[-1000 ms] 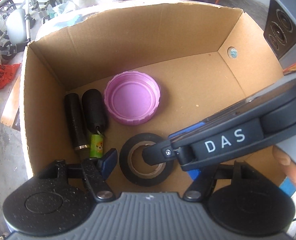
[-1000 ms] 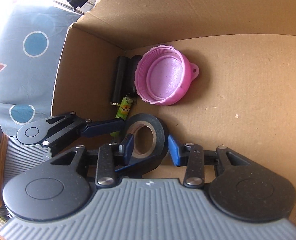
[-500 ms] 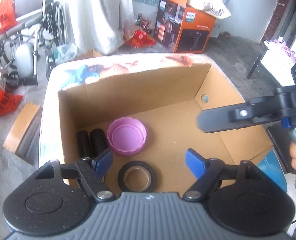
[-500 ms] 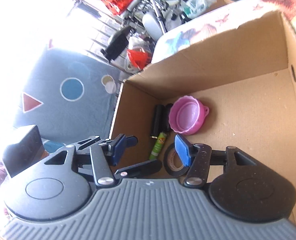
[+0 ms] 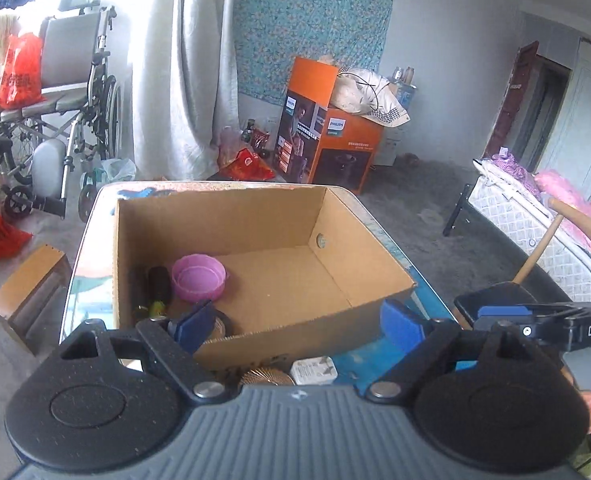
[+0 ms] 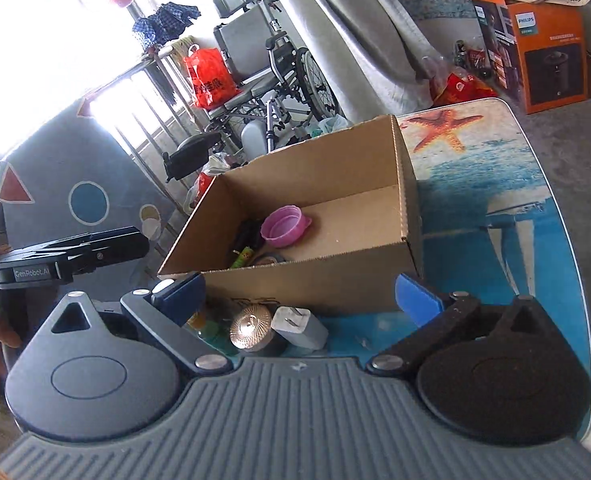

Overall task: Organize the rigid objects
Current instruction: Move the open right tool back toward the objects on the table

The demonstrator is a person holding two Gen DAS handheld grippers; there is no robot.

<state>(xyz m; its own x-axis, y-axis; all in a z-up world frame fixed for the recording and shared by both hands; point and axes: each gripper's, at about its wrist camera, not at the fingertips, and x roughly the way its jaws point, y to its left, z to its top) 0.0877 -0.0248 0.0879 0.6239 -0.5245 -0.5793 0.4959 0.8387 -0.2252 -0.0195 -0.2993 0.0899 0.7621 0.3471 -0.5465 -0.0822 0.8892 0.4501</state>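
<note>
- Now both tools, left (image 5: pixel 301 326) and right (image 6: pixel 301 298), have just been opening; wide, empty.
- Tape (image 6: pixel 269 258) lies in box (image 6: pixel 315 280), 12 o'clock.
- Next: fetch charger (image 6: pixel 301 326) from worktop (image 6: pixel 495 240), judging.

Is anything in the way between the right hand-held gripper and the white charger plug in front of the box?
Nothing visible blocks it. The right hand-held gripper, whose jaws have just been opening with nothing between them, faces the white charger plug on the table. A ribbed metallic lid sits right beside the plug, and the cardboard box stands just behind.
</note>
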